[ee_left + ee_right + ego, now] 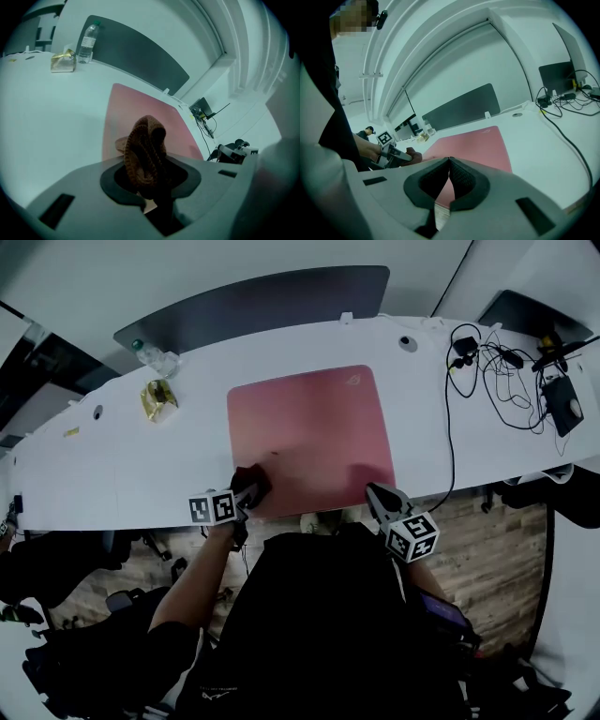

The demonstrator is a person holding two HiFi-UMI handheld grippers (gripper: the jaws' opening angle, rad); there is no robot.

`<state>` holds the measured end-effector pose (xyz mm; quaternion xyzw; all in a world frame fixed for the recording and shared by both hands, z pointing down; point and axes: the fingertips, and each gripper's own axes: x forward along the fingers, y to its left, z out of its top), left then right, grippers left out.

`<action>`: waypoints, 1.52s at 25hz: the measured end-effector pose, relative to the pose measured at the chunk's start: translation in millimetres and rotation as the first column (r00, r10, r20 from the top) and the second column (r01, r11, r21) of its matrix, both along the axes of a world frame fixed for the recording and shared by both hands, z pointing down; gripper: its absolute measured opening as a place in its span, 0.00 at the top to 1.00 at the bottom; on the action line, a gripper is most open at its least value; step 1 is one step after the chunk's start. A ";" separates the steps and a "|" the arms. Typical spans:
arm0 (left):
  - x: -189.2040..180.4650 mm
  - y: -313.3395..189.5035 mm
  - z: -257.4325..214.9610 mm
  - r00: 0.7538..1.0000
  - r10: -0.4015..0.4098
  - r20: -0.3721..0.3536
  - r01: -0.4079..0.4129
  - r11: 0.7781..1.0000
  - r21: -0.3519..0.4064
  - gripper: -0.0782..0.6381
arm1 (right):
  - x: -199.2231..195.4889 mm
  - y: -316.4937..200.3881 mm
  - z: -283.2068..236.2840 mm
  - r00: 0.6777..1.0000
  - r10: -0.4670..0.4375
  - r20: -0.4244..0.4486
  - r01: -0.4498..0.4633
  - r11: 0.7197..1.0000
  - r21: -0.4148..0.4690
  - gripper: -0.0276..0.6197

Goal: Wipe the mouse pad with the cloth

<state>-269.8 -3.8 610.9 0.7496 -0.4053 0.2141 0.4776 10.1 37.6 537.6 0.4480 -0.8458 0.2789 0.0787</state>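
Mouse pad (314, 437): a pink rectangle lying flat on the white desk (112, 474), its near edge along the desk's near edge and its slightly longer side running left to right across the person. The cloth (251, 482), a bunched brown knitted piece, sits over the pad's near left corner, pinched between the jaws of the left gripper (246, 498). In the left gripper view the cloth (145, 150) bulges out from between the closed pads of the gripper (149, 183), and the mouse pad (136, 103) stretches forward and to the right beyond it. Whether the cloth presses on the pad surface cannot be settled from these views. The right gripper (378, 495) hangs at the pad's near right corner; its own view shows the right gripper (449, 176) with jaws pressed together and nothing between them, the mouse pad (480, 143) ahead, and the left gripper (393, 154) with the cloth (414, 155) off to the left. Judgement: the left gripper is the working tool, and nearly all the unwiped area lies away from it and to its right, so strokes must run in those directions. A water bottle (87, 43) and a gold packet (63, 61) stand well clear, beyond the pad's far left corner.
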 end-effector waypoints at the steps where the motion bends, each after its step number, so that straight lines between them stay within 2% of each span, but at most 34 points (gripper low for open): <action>1: 10.7 -1.2 -1.1 1.000 0.014 -0.006 -0.014 1.000 0.002 0.74 | 3.5 -0.5 -0.2 1.000 0.001 0.003 -0.001 1.000 0.000 0.92; 16: 179.9 -47.1 -10.0 0.980 0.185 -0.070 -0.182 0.983 0.035 0.74 | 60.5 -28.5 -1.0 1.000 0.006 0.027 -0.007 1.000 0.018 0.92; 27: 285.2 -81.7 -5.4 0.944 0.317 -0.089 -0.313 0.948 0.052 0.73 | 83.9 -51.0 5.9 0.998 -0.040 0.043 0.041 0.999 -0.009 0.92; 32: 319.8 -95.3 -0.8 0.930 0.360 -0.074 -0.357 0.933 0.052 0.73 | 95.5 -60.5 7.2 0.997 -0.057 0.045 0.058 0.998 -0.015 0.92; 38: 340.7 -109.0 7.2 0.926 0.376 -0.041 -0.374 0.926 0.044 0.73 | 103.4 -69.9 6.3 0.995 -0.081 0.052 0.082 0.996 -0.015 0.92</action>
